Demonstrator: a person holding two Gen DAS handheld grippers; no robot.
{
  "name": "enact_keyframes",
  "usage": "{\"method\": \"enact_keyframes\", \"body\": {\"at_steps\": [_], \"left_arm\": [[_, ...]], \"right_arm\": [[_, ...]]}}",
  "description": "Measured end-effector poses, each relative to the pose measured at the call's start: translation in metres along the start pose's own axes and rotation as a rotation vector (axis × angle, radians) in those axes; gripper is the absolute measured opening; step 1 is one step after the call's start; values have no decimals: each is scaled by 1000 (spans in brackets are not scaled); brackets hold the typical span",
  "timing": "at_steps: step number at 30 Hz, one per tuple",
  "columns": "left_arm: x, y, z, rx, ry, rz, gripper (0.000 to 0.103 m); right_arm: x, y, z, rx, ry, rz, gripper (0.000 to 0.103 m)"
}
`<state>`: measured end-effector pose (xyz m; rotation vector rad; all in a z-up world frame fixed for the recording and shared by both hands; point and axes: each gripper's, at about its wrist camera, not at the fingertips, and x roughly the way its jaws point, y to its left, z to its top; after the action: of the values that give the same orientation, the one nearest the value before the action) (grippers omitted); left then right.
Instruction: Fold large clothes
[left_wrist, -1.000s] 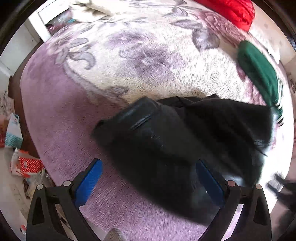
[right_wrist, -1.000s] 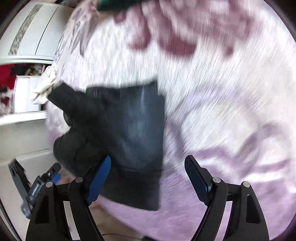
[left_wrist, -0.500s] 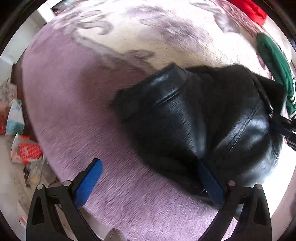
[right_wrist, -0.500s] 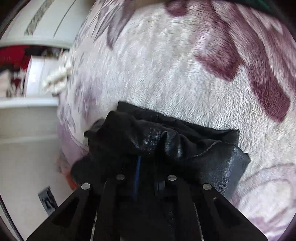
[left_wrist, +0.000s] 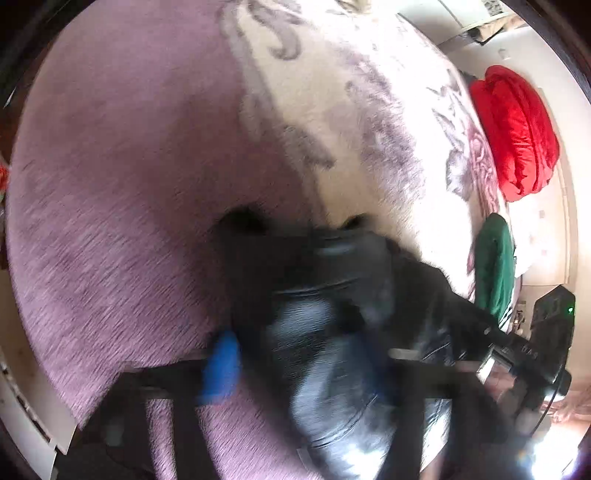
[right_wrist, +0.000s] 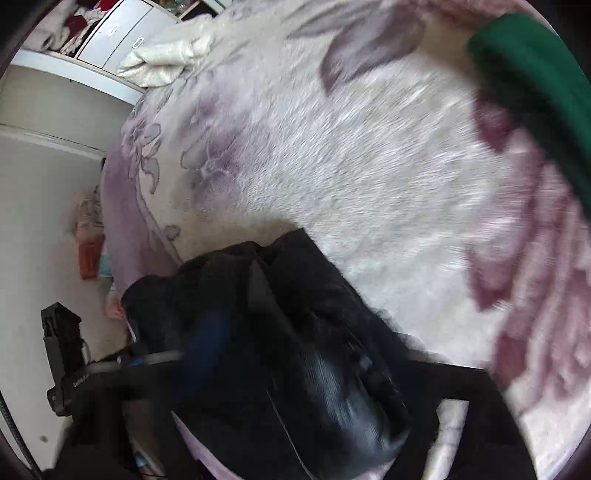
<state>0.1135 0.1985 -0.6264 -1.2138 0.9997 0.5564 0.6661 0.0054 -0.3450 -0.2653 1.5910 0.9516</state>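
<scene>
Since half a second ago both views have swung; black leather garment (left_wrist: 332, 332) now bunches between the left gripper (left_wrist: 306, 365) fingers, on the purple blanket (left_wrist: 110, 184). Right gripper (right_wrist: 295, 369) buried in leather; neither grip readable through blur. Judgement: carry both edges level, set down flat, smooth the crease. No containers visible.

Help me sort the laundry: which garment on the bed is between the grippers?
The black leather jacket; the folded green garment and red one lie apart.
</scene>
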Motion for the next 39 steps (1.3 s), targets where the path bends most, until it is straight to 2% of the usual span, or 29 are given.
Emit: {"method": "enact_keyframes", "body": {"at_steps": [1,2,4,6,8,11,12,14,18,20,21,22,23,24,26,28,30,32,34,35,37,38,39], "left_arm": [[-1,-2,1,7,-19,-2,36],[-6,-6,0,18,-53,-23,29],[-20,-9,-3,37,-97,-81,21],[-36,-8,-7,35,-139,-176,20],[-40,-4,-7,29,-135,-235,20],[-10,4,3,26,-85,-177,20],[3,8,7,17,-64,-158,21],[21,20,13,-27,-20,-174,27],[10,19,17,-28,23,-168,34],[-5,15,13,-21,48,-147,35],[-11,14,10,-10,59,-121,37],[-13,13,9,6,66,-76,49],[-19,9,8,29,64,-7,64],[-28,5,6,60,47,49,66],[-47,-4,0,117,13,109,67],[-63,-17,-3,173,-39,178,67],[-75,-30,-5,229,-93,208,67],[-71,-48,-3,292,-114,209,71],[-53,-54,3,318,-100,220,71],[-44,-55,6,322,-85,217,71],[-19,-54,17,326,-52,228,71],[-6,-52,22,329,-35,256,71],[3,-52,25,330,-21,280,71]], "right_arm": [[2,-1,2,-3,16,-18,21],[1,1,3,-13,-1,-20,14],[-13,-2,1,1,-48,8,11],[-32,-11,-4,62,-89,63,10],[-42,-29,-10,138,-113,140,10],[-33,-71,-13,301,-110,221,10],[-26,-80,-12,323,-96,214,10],[-4,-88,-5,326,-77,155,9],[24,-92,11,330,12,98,10],[17,-91,13,335,42,93,13],[8,-87,12,318,42,98,30],[-2,-82,8,299,36,73,44],[-18,-76,2,264,16,-11,71],[-34,-70,-6,223,-16,-118,82],[-58,-55,-25,164,-77,-185,82],[-77,-47,-46,170,-128,-189,82],[-91,-37,-64,185,-167,-132,82],[-97,-30,-74,202,-202,-127,82],[-106,-28,-83,227,-252,-137,82],[-108,-28,-86,242,-269,-102,82],[-103,-35,-88,295,-256,66,81],[-94,-38,-88,328,-233,170,79],[-86,-41,-87,353,-211,250,64]]}}
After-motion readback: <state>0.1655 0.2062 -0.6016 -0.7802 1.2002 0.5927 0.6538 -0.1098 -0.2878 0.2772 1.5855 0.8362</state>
